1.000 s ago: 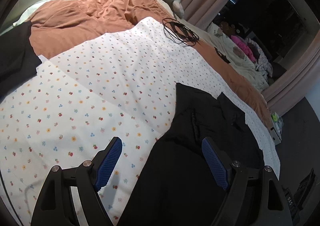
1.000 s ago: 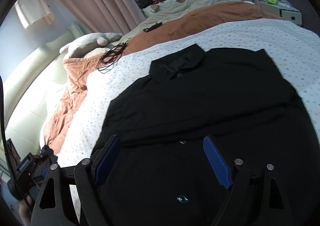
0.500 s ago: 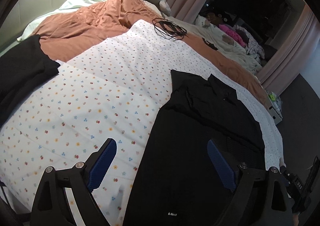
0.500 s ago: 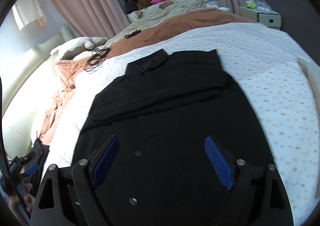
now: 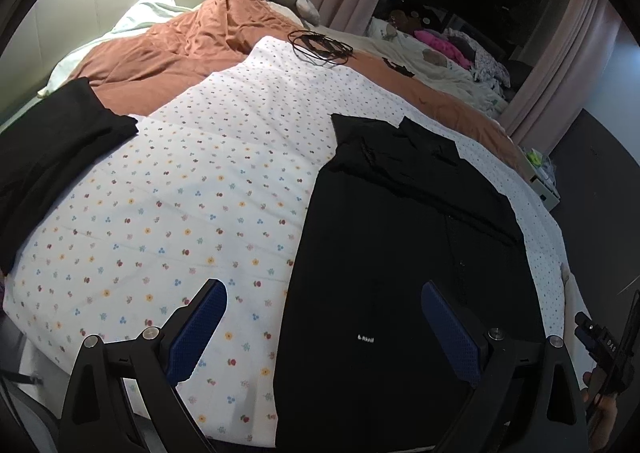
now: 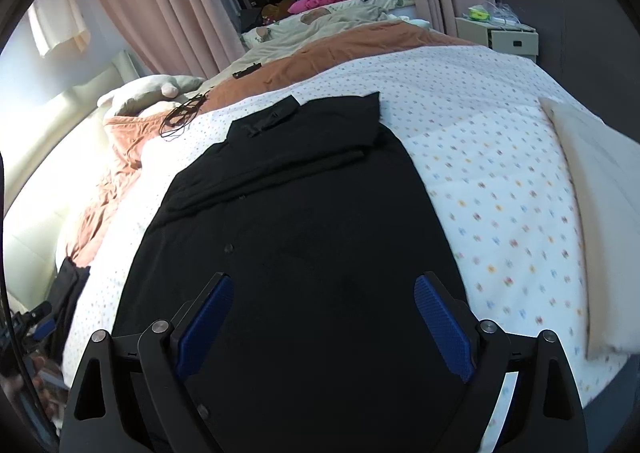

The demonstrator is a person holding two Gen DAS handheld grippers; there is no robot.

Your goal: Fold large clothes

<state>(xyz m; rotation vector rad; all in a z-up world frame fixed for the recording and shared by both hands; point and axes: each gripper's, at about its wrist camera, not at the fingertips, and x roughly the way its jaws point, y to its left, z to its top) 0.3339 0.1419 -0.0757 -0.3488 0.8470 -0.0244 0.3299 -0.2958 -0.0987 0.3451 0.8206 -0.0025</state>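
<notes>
Both claws wide & empty, pulled back from the black shirt on the bed.

The left claw [image 5: 322, 323] & right claw [image 6: 324, 311] have both just been opening more, w/ nothing between the blue pads. Since a sec ago both views show more of the black shirt [image 5: 400, 253], so the claws have backed away toward its near end. The shirt lies flat on the dotted sheet [image 5: 200, 181], sides & sleeves already folded in, collar at the far end. That prob. means the side folds are done & the next fold is bottom hem up toward the collar. Hard to see: the hem is cut off under the claws in both views, folds are black on black, & the dark cloth pile [image 5: 48, 141] at left can't be made out.
</notes>
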